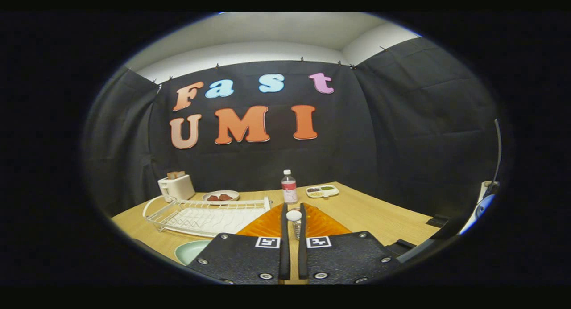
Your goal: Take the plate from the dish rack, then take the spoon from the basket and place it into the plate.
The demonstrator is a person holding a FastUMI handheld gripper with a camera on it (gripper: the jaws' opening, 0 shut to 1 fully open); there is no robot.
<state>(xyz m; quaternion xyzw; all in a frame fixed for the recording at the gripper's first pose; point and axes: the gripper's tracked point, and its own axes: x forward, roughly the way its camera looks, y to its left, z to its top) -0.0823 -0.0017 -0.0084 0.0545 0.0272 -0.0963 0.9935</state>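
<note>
While I am watching through the gripper view, the gripper (293, 228) is hanging above the wooden table (379, 211) with its two fingers (284, 246) drawn close together; they are pinching the spoon (294, 216), whose pale rounded end is standing up between the fingertips with a glimpse of its clear handle below; both fingers look to be pressing on it, though the narrow gap is hiding the exact contact. An orange basket (267, 224) is sitting just ahead of and under the fingers, its ribbed sides spreading to either side of them. The plate (192, 251), a pale green one, is lying flat on the table just beside the left finger's body, partly cut off at the near edge; it is apart from the spoon. The white wire dish rack (205, 215) is standing beyond the plate and left of the basket. Further back I am seeing a white toaster (176, 186) with bread in its slots; near it a small dish (221, 195) is holding something reddish; a bottle (289, 187) with a white cap is standing upright beyond the fingertips; a divided tray (322, 191) with small portions is lying to the bottle's right.
</note>
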